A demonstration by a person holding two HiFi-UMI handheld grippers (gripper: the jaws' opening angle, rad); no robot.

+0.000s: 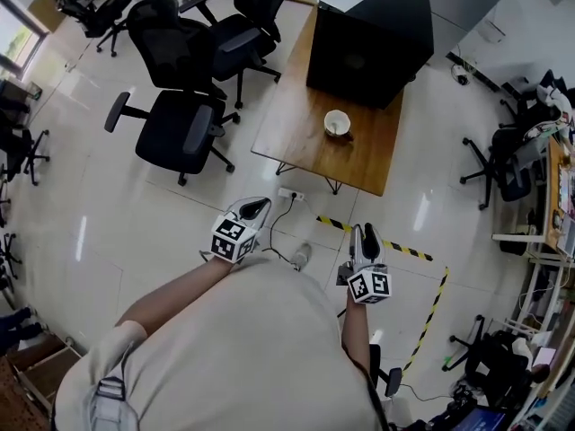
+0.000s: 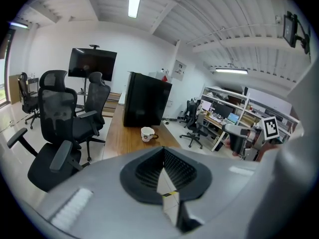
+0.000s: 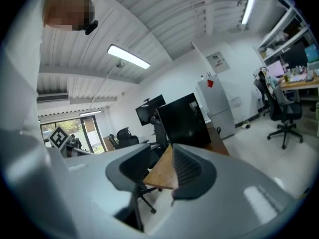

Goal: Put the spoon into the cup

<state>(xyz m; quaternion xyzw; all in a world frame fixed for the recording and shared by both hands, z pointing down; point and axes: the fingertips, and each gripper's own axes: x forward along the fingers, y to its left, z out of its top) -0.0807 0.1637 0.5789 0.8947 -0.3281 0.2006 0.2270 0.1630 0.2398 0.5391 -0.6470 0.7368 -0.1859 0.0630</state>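
Note:
A white cup [image 1: 337, 123] stands on the wooden table [image 1: 296, 133] ahead of me, in front of a black box. Something small and brownish shows at its rim, too small to tell as a spoon. The left gripper view also shows the cup [image 2: 146, 133], far beyond the jaws. My left gripper [image 1: 256, 207] hangs over the floor short of the table, its tips together and empty [image 2: 163, 156]. My right gripper [image 1: 367, 233] also hangs over the floor, open [image 3: 162, 147], with only the table edge [image 3: 162, 173] seen through the gap.
A large black box [image 1: 368, 34] fills the table's far end. Black office chairs [image 1: 180, 124] stand left of the table. A power strip with a cable [image 1: 289, 194] and yellow-black tape [image 1: 395, 245] lie on the floor between me and the table. Desks line the right wall.

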